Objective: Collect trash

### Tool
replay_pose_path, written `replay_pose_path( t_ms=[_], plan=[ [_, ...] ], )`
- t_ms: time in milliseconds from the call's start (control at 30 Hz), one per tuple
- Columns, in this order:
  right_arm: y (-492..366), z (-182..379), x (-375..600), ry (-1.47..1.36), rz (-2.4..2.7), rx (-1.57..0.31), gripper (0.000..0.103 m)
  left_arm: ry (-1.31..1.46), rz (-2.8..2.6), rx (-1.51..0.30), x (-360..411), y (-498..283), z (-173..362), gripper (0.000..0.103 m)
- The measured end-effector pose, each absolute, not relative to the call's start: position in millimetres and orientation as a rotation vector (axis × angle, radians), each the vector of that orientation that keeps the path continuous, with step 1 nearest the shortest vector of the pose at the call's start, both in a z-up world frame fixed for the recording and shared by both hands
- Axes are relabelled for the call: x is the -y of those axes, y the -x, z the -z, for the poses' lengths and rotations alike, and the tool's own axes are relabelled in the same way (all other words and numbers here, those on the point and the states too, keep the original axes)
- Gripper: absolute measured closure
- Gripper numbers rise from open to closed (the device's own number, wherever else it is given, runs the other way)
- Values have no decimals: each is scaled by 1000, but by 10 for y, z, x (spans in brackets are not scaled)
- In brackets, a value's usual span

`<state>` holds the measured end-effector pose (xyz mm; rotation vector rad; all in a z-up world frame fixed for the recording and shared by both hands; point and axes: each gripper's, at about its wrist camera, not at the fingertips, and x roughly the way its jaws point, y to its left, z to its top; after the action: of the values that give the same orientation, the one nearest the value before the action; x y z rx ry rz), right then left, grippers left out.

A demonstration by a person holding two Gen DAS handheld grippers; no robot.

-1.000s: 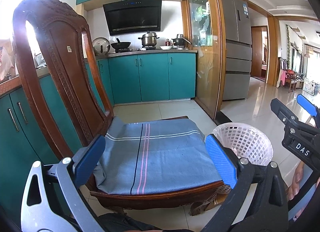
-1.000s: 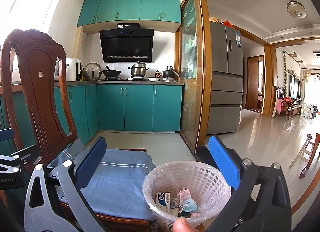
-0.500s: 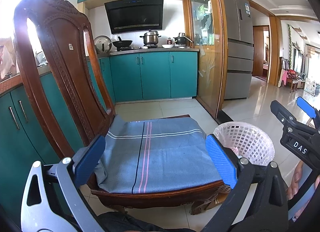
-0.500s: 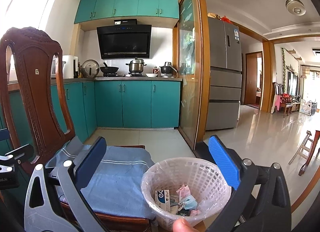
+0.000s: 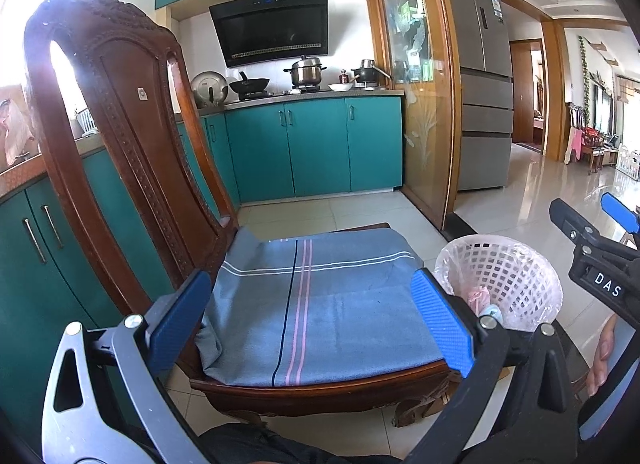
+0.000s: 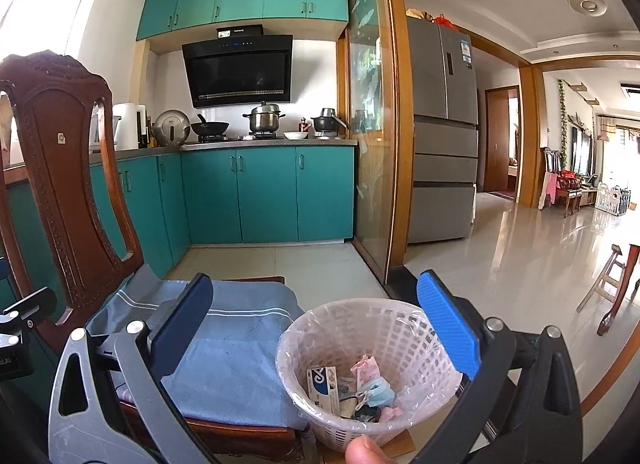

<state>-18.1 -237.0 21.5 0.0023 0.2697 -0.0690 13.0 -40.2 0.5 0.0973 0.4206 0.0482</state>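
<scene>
A white lattice trash basket [image 6: 400, 332] lined with clear plastic stands on the floor right of a wooden chair; it also shows in the left wrist view [image 5: 516, 276]. It holds a small white and blue carton [image 6: 323, 384], pink paper [image 6: 366, 369] and a blue face mask [image 6: 380, 391]. My right gripper [image 6: 316, 328] is open and empty, above and just before the basket. My left gripper [image 5: 312, 320] is open and empty, held over the chair's blue striped seat cloth [image 5: 320, 304]. The right gripper also appears in the left wrist view [image 5: 592, 232].
The carved wooden chair [image 5: 120, 124] has a tall back on the left. Teal kitchen cabinets [image 5: 316, 152] and a stove with pots stand behind. A glass sliding door [image 6: 368, 136] and a grey fridge [image 6: 444, 132] are to the right. Tiled floor [image 6: 520, 264] runs towards a living room.
Both views have shifted slightly upward and back; the basket sits a little lower in the right wrist view. Both grippers stay open and empty.
</scene>
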Motion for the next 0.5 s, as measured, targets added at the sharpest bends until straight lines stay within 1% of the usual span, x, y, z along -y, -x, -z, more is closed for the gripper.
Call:
replay_pose_path(
  t_ms=[500],
  plan=[
    [112,-147,2373,-3,56,-292,3,-83,-35,-454,374,-219,55,3]
  ],
)
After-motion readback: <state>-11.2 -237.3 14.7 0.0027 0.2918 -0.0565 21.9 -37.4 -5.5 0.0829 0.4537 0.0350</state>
